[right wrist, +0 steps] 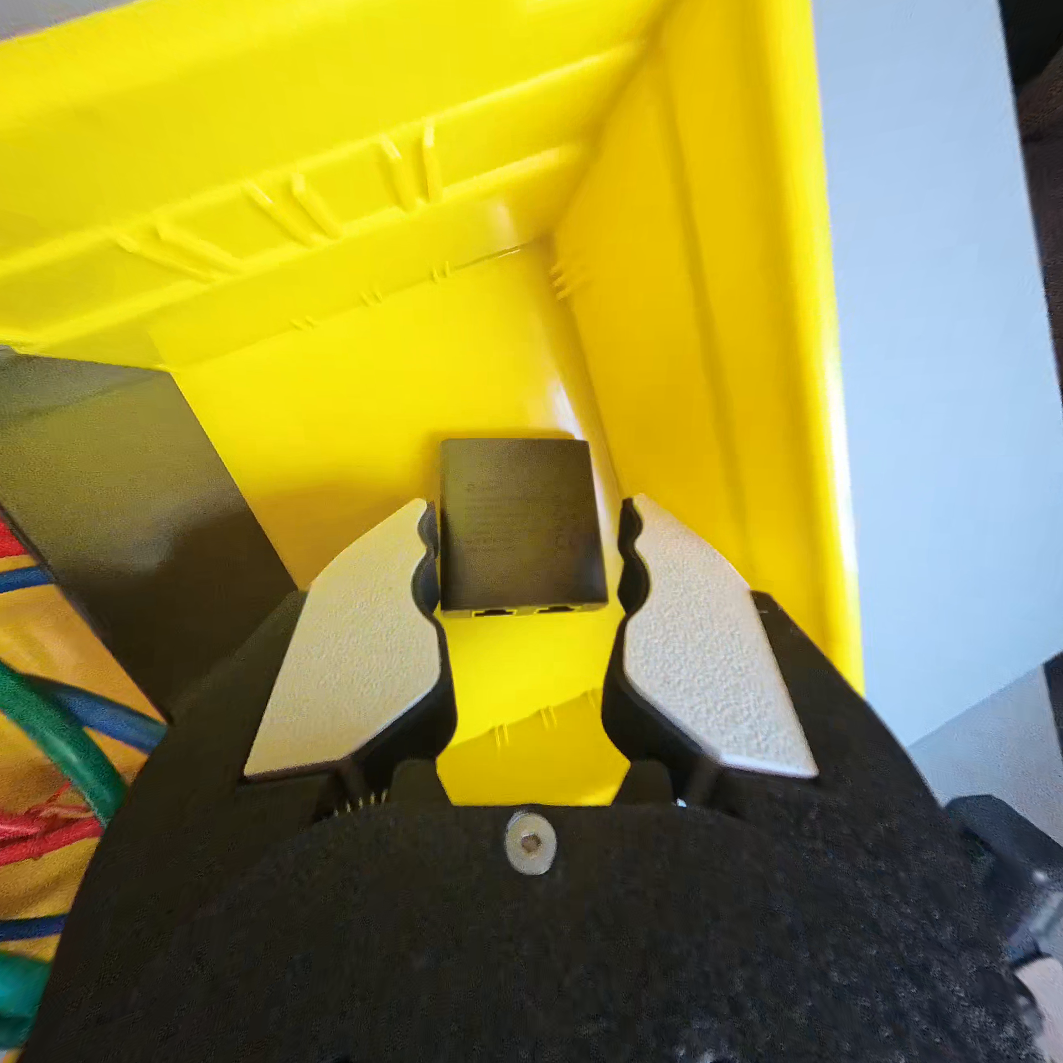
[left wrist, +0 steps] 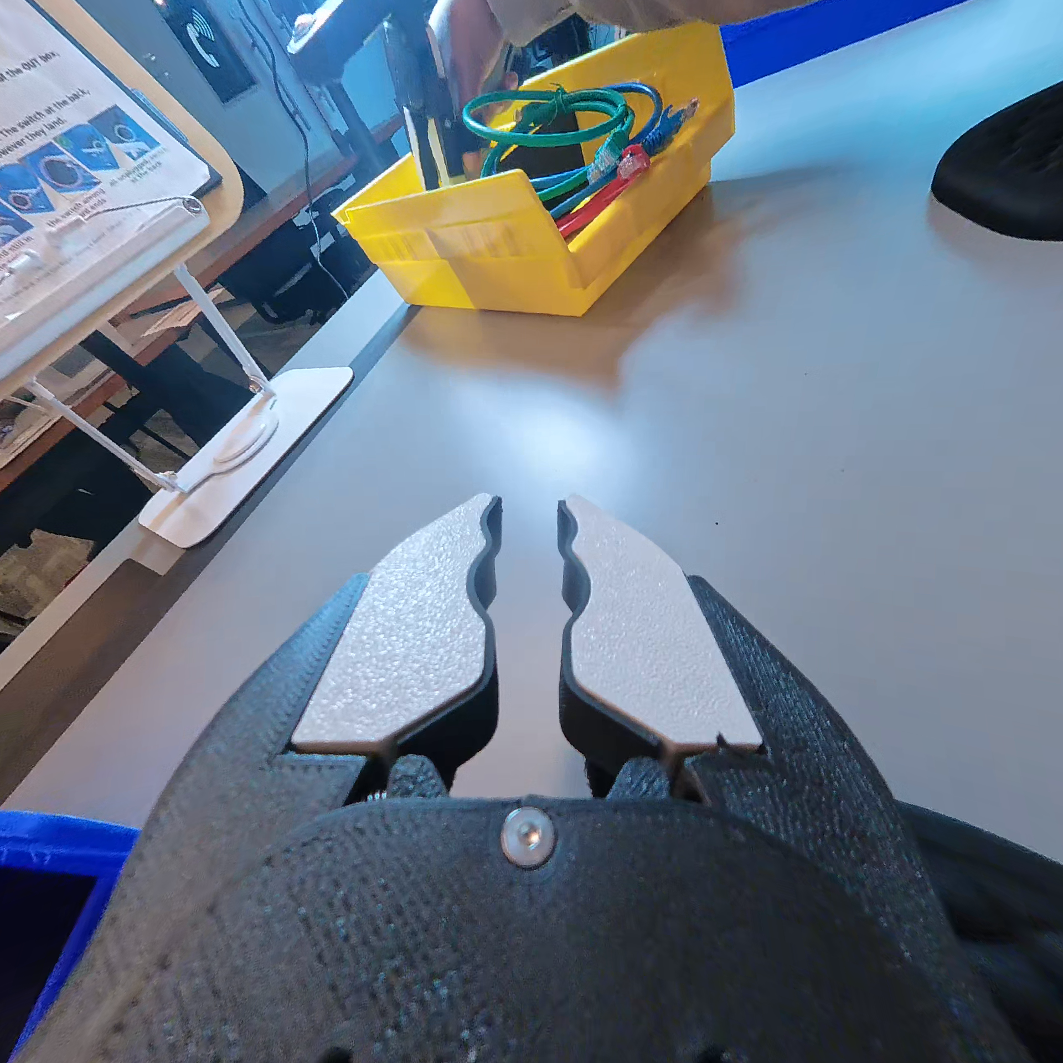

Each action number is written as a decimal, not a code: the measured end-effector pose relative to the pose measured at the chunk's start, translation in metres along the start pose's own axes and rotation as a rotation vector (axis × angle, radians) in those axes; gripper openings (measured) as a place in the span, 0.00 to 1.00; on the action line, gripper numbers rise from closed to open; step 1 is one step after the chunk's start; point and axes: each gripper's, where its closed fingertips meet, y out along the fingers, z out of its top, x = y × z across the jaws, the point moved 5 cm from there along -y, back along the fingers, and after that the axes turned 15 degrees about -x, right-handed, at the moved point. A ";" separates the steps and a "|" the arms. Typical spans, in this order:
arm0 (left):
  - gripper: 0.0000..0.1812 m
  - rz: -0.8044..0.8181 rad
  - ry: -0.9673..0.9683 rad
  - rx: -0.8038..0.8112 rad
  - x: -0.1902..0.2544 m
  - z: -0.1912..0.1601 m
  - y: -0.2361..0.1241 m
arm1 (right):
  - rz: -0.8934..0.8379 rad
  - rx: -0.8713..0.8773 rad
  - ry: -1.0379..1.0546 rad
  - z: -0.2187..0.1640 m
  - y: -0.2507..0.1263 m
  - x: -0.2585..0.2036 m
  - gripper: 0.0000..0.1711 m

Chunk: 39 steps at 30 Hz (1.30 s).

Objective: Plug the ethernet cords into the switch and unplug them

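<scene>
Because the small black switch [right wrist: 520,523] at mid-frame looks light, hard and smooth, the spread-apart right gripper [right wrist: 524,509] should pinch its two long sides, while the left gripper [left wrist: 529,509] waits slightly apart, holding nothing.

- The left gripper [left wrist: 529,506] is built from black, ridged printed plastic, with a rounded housing behind its two fingers.
- Pale grey pebbled plates with wavy black inner edges are fitted on its fingers [left wrist: 414,621].
- A silver hex screw [left wrist: 527,837] is set centrally in the housing.
- The right gripper [right wrist: 524,509] is made the same way, with its own screw [right wrist: 529,842].
</scene>
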 end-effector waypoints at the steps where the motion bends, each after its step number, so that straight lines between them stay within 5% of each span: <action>1: 0.10 0.001 -0.002 0.002 0.000 0.001 -0.001 | -0.027 0.012 0.005 -0.003 -0.008 0.002 0.35; 7: 0.12 0.056 -0.009 0.010 -0.010 0.008 -0.015 | -0.299 0.387 0.061 -0.012 -0.118 -0.013 0.33; 13: 0.18 0.171 -0.041 -0.046 -0.048 0.008 -0.064 | -0.290 0.784 0.032 -0.043 -0.194 -0.139 0.31; 20: 0.27 0.182 -0.112 -0.583 -0.070 -0.093 -0.106 | -0.191 0.619 -0.015 -0.110 -0.123 -0.276 0.29; 25: 0.23 0.276 0.065 -0.901 -0.076 -0.145 -0.093 | -0.376 0.381 0.053 -0.138 -0.064 -0.279 0.30; 30: 0.17 0.295 0.210 -0.853 -0.075 -0.130 -0.066 | -0.599 0.214 0.006 -0.130 -0.049 -0.247 0.31; 33: 0.17 0.276 0.246 -0.824 -0.067 -0.115 -0.050 | -0.544 0.048 -0.034 -0.129 -0.034 -0.236 0.31; 39: 0.17 0.179 0.361 -0.737 -0.044 -0.082 -0.019 | -0.516 0.044 -0.054 -0.115 -0.031 -0.225 0.25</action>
